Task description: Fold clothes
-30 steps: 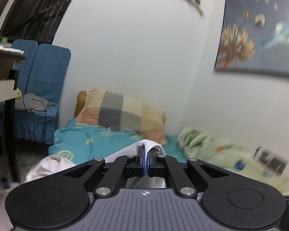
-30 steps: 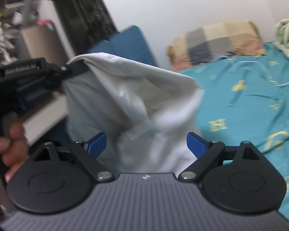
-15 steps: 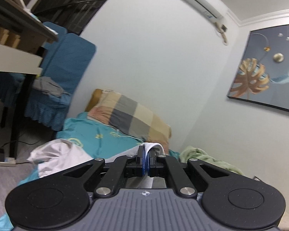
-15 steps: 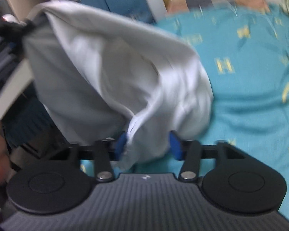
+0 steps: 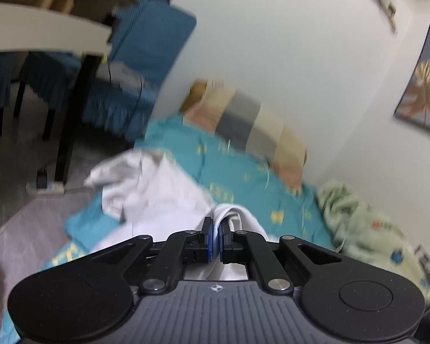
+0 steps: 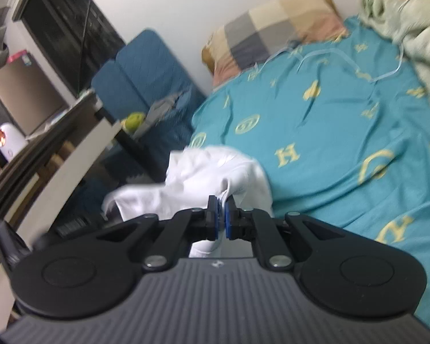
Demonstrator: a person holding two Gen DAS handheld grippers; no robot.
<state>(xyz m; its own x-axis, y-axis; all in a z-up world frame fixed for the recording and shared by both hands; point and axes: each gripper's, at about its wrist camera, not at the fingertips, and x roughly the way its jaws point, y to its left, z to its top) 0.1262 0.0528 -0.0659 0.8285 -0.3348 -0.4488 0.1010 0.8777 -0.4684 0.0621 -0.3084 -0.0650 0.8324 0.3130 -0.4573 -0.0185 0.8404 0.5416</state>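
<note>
Garment: white garment [image 5: 157, 197] bunched at the edge of the bed [image 6: 329, 132], pinched in two places, probably for spreading flat.
Left tool [image 5: 215, 242]: clenched on a fabric fold.
Right tool [image 6: 221, 220]: clamped on another edge; cloth trails ahead and left.

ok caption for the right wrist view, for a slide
Right tool shut on white garment over the teal bedsheet.
</note>
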